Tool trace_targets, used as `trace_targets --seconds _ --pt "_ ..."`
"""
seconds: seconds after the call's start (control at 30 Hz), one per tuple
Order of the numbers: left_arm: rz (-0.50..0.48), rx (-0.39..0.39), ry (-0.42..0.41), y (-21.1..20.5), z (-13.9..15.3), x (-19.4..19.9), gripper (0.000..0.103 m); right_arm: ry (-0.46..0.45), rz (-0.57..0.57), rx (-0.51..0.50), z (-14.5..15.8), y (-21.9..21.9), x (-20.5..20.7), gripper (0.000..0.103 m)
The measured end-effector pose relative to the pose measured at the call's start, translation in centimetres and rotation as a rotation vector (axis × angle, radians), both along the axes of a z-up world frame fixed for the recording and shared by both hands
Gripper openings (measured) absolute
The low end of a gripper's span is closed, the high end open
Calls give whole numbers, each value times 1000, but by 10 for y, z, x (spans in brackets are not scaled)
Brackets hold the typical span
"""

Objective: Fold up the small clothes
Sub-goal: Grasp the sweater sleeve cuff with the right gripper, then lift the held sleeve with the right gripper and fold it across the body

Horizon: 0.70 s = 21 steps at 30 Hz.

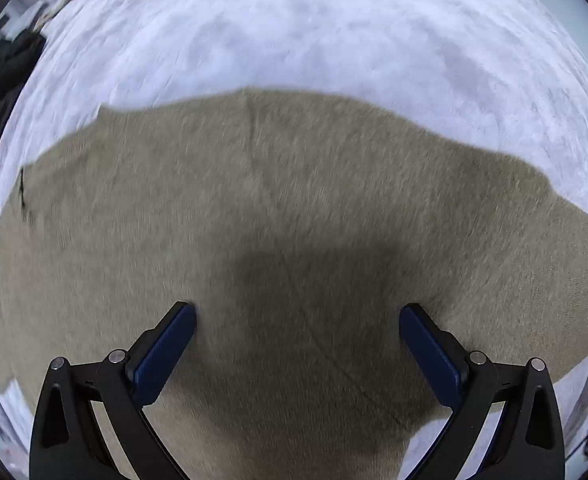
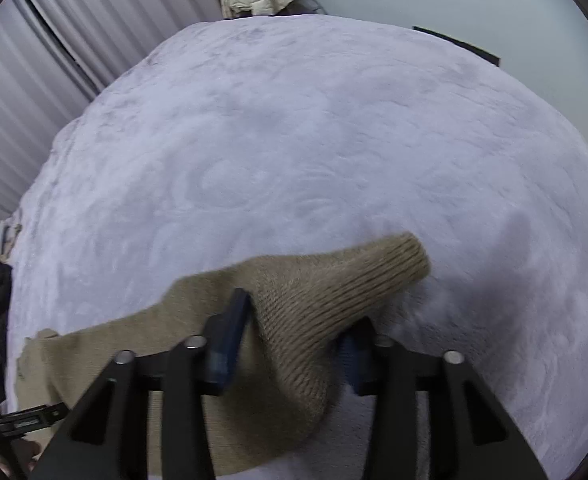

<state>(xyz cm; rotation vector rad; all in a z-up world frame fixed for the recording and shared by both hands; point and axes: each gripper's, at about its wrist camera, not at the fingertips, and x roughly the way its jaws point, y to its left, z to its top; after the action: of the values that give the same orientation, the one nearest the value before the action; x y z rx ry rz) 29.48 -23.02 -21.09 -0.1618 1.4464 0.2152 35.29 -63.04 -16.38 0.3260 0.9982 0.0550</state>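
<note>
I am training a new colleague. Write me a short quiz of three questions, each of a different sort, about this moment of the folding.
1. True or false: the left gripper has its jaws wide apart above the beige sweater.
2. What do the right gripper jaws close on? A) ribbed sleeve B) blanket C) jacket
3. Fill in: the sweater lies on a pale ____ blanket.

Key: 1 true; 2 A; 3 lilac.
</note>
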Motion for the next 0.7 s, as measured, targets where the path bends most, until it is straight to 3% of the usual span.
trace_targets --seconds 0.03,0.17,0.3,0.4,0.5,0.63,0.7 --pt "-10 -3 -6 1 1 3 103 -9 37 -2 8 5 4 16" --pt "-7 -23 -33 3 5 0 103 -65 138 -88 25 30 2 16" --pt "75 -53 -73 21 15 -14 103 79 127 -141 -17 27 14 18" --pt "120 -59 -79 32 14 -21 103 68 123 -98 -18 21 17 16" --pt "129 -65 -84 35 15 -21 103 20 77 -38 2 8 10 13" --pt "119 -104 -111 14 20 -7 103 -122 9 4 48 -18 -24 12" --pt "98 -112 -64 -3 3 4 103 -111 10 -27 43 -19 -31 12"
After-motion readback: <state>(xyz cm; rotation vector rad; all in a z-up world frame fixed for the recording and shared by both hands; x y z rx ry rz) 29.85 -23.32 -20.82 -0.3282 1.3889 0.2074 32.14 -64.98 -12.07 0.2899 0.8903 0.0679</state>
